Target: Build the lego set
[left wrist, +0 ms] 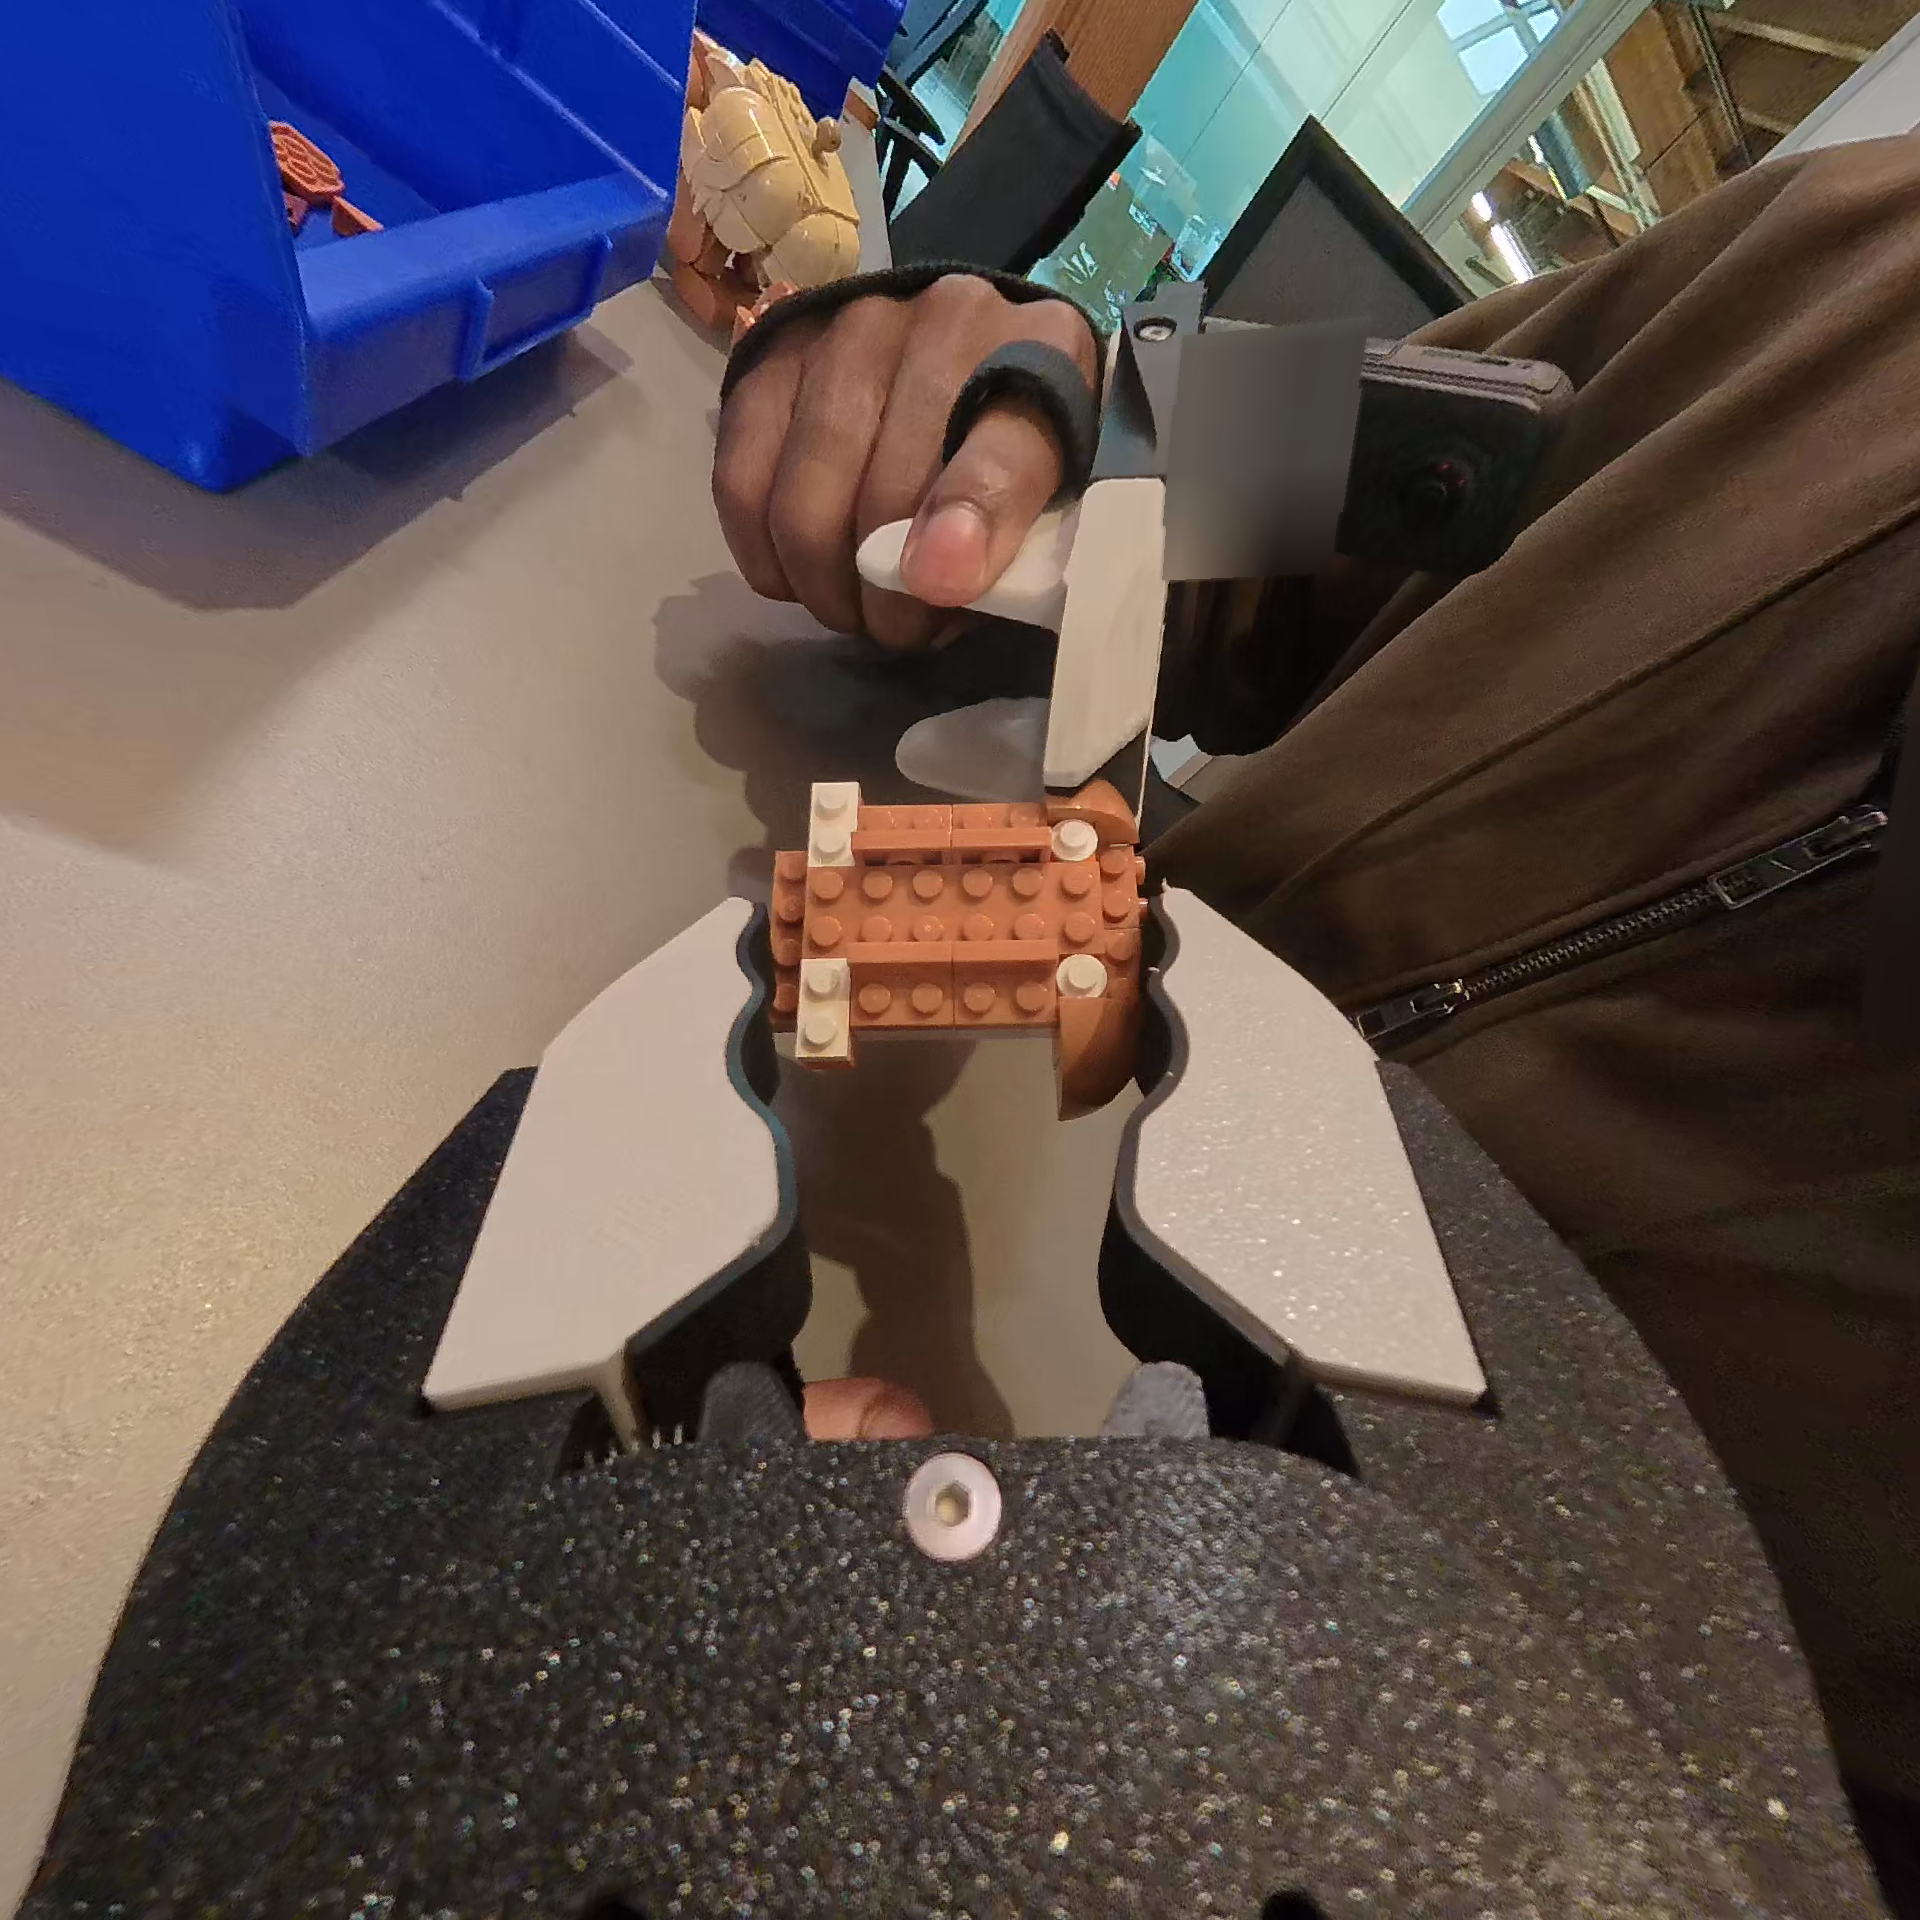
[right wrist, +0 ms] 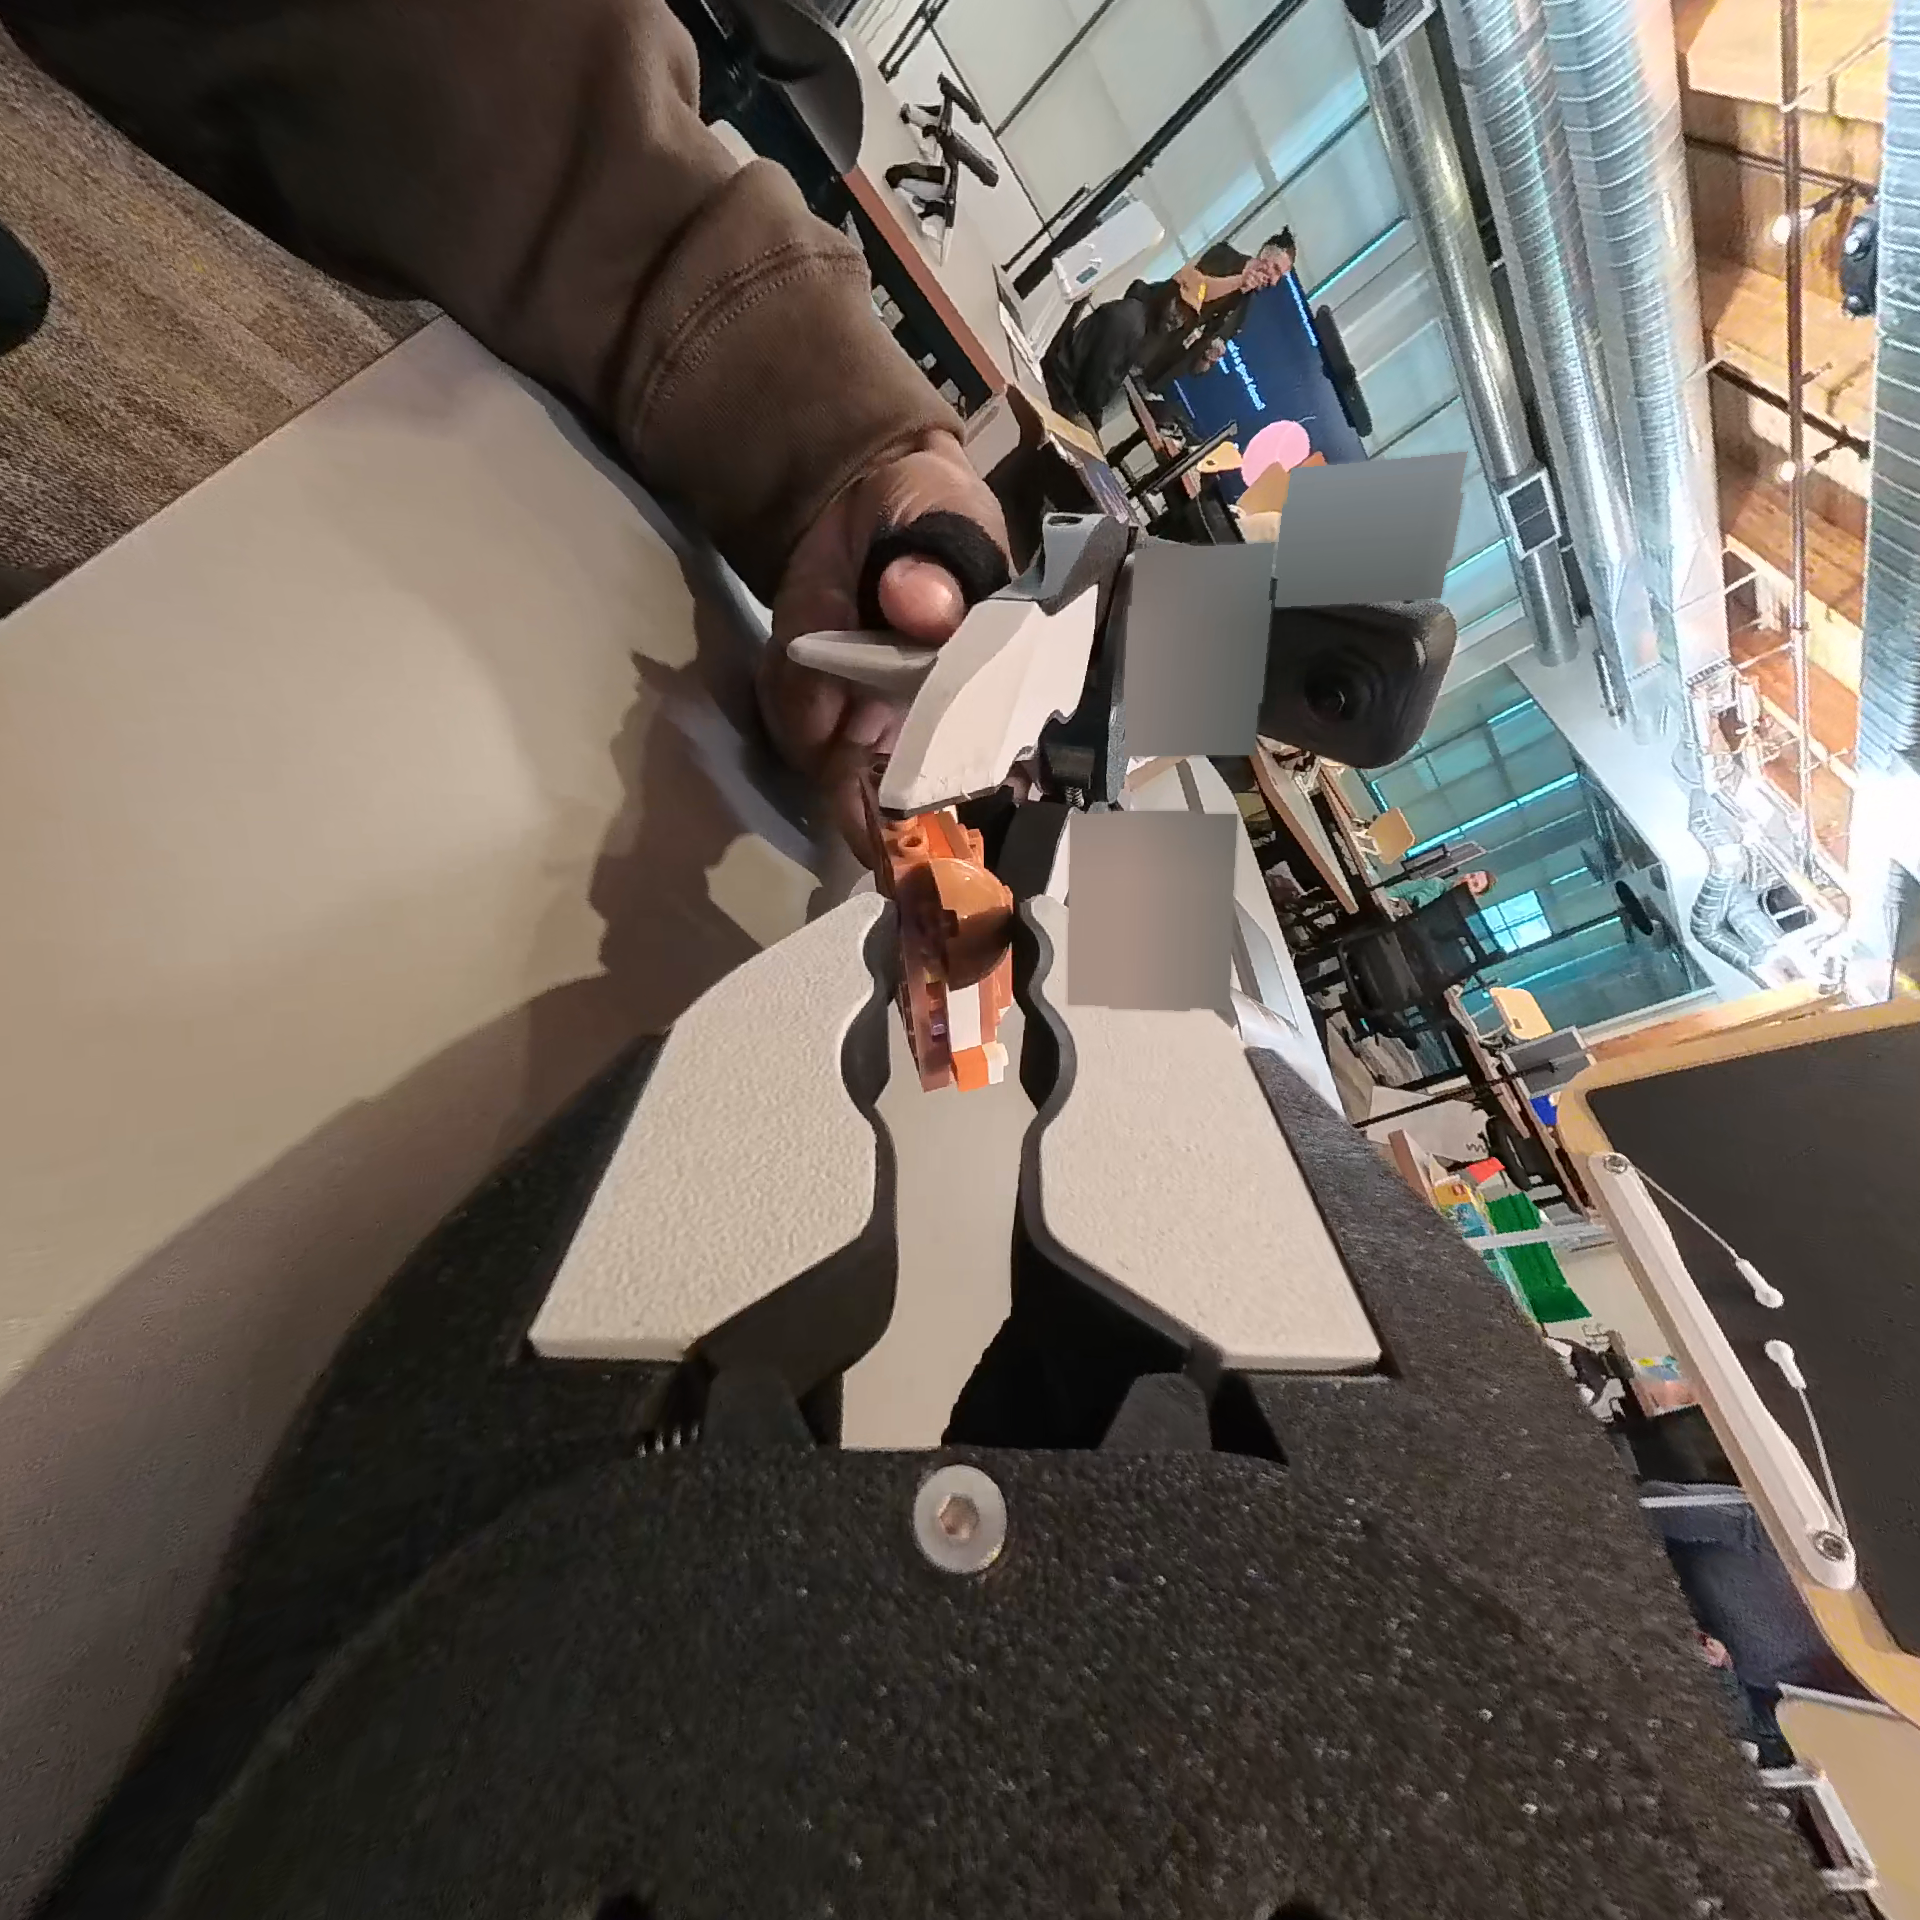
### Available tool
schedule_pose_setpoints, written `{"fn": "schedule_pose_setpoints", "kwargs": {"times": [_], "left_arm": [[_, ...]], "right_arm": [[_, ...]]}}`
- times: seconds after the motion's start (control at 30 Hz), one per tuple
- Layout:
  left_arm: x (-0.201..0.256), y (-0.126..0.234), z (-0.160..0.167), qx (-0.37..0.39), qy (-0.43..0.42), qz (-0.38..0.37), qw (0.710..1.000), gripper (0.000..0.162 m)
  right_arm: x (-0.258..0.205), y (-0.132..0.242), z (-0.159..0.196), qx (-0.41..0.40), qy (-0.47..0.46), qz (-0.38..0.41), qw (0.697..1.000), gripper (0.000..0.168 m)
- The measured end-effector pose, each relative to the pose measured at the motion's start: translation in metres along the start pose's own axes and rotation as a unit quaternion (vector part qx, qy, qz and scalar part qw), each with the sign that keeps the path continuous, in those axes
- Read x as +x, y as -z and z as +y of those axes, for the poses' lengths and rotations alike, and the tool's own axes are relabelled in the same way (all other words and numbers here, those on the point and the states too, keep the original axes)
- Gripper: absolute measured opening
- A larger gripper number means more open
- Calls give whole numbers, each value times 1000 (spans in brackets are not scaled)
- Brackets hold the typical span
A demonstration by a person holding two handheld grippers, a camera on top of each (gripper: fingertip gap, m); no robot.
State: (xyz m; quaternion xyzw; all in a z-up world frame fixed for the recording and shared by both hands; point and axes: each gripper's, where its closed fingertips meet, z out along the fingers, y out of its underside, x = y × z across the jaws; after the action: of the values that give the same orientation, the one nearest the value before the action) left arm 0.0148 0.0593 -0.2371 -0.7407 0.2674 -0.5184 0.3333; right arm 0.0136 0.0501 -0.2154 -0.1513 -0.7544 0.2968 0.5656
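A reddish-brown lego assembly (left wrist: 914, 904), studs up, has small white pieces at its corners and a rounded end on the right. My left gripper (left wrist: 951, 966) is shut on it across its length and holds it above the grey table (left wrist: 260, 831). In the right wrist view the same assembly (right wrist: 961, 920) sits between the fingers of my right gripper (right wrist: 956, 961), which is shut on its rounded end. The right gripper (left wrist: 1101, 644) comes in from above in the left wrist view. The left gripper (right wrist: 987, 696) shows beyond the assembly in the right wrist view.
A blue bin (left wrist: 312, 312) stands at the far left with a brown lego piece (left wrist: 307, 171) inside. A tan and brown built lego model (left wrist: 764, 177) stands behind it. The person's brown jacket (left wrist: 1558, 831) fills the right side. My two grippers' fingertips are within a few centimetres of each other.
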Motion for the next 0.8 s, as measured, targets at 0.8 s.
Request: {"fn": "schedule_pose_setpoints", "kwargs": {"times": [0.8], "left_arm": [[0, 2, -4, 15, 3, 0, 1000, 68]], "right_arm": [[4, 0, 0, -12, 18, 25, 999, 20]]}}
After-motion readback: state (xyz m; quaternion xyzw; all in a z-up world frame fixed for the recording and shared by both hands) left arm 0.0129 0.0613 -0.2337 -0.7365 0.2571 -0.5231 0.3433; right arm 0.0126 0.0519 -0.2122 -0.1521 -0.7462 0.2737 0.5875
